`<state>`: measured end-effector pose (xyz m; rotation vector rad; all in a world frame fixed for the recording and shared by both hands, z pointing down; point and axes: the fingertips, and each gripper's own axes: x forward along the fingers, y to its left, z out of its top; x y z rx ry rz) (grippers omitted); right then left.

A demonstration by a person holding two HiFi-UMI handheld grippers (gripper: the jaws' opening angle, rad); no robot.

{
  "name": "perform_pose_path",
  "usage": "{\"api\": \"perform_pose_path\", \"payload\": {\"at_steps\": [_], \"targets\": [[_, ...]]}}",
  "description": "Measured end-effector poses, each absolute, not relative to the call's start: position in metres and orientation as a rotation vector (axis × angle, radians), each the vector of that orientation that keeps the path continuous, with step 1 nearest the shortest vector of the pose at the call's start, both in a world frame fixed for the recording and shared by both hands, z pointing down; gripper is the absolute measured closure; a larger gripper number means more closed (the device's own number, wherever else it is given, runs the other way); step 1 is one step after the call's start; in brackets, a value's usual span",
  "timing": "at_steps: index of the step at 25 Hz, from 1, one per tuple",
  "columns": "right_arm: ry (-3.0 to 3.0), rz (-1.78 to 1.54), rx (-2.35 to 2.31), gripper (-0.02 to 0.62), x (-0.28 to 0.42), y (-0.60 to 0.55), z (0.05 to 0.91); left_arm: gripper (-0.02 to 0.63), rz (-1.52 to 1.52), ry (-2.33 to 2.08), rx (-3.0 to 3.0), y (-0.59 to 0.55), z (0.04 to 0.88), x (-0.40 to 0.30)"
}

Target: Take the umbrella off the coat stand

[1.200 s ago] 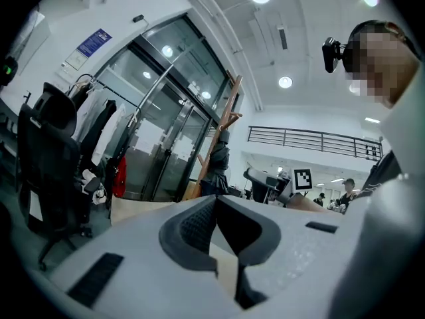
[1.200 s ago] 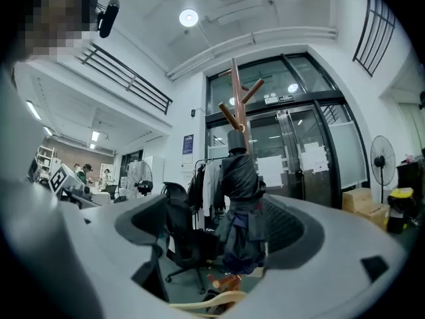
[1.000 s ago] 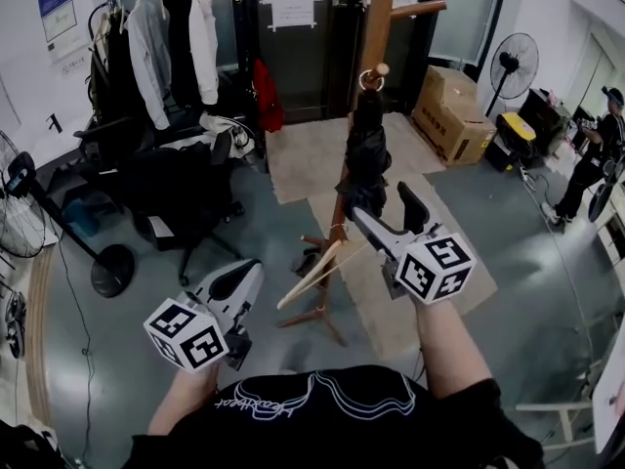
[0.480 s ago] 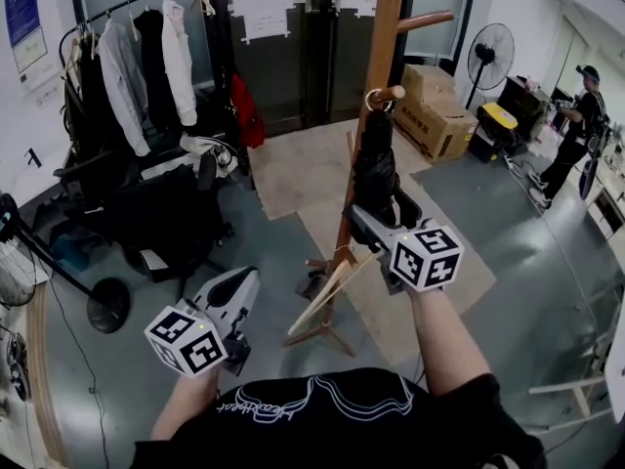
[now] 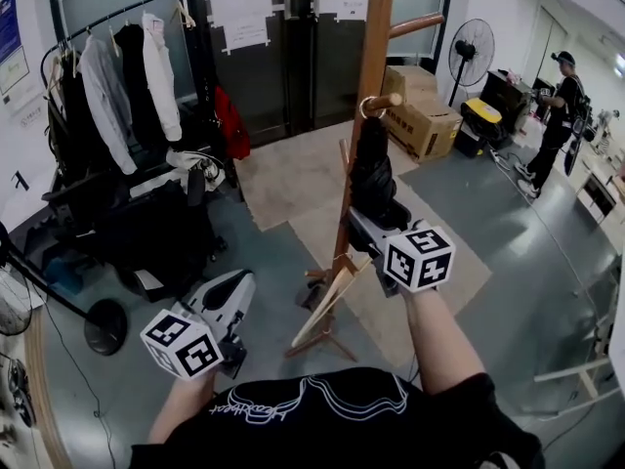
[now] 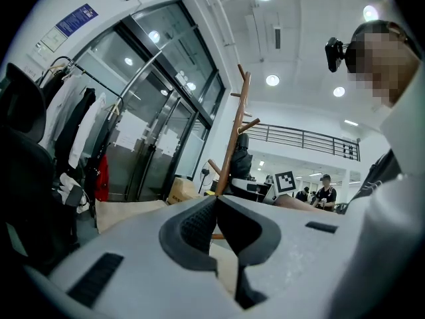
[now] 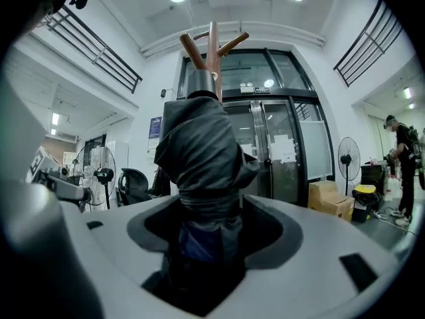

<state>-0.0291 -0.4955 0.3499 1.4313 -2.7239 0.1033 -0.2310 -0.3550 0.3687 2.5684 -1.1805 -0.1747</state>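
On the coat stand's (image 5: 376, 37) peg (image 5: 389, 100) hangs the umbrella (image 5: 369, 164), the right gripper's (image 5: 377, 219) jaws having just been closing onto its folds, the left gripper's (image 5: 238, 285) jaws together, empty; next, I judge, lift its loop off that peg.

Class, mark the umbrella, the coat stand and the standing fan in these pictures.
umbrella (image 5: 371, 169), head view, middle of its folded black canopy.
coat stand (image 5: 377, 37), head view, upper part of its wooden pole.
standing fan (image 5: 472, 52), head view, its round cage.
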Motion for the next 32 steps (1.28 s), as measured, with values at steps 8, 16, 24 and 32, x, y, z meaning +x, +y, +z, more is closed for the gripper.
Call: {"api": "perform_pose_path", "payload": {"at_steps": [8,16,24,32], "targets": [[-2.715,0.104,1.461,0.328,-0.027,-0.494,0.350,0.600,-0.186,-1.143,2.603,-0.361,0.363,-0.238],[-2.757,0.101,1.466,0.339,-0.029,-0.484,0.342,0.600,-0.194,-1.119,2.621,-0.363,0.361,-0.240],[-2.780,0.037,1.463,0.341,-0.032,-0.467,0.323,0.600,-0.211,-1.104,2.628,-0.360,0.357,-0.242],[-2.810,0.000,1.433,0.341,-0.029,-0.446,0.304,0.600,-0.248,-1.115,2.625,-0.347,0.353,-0.237]]}}
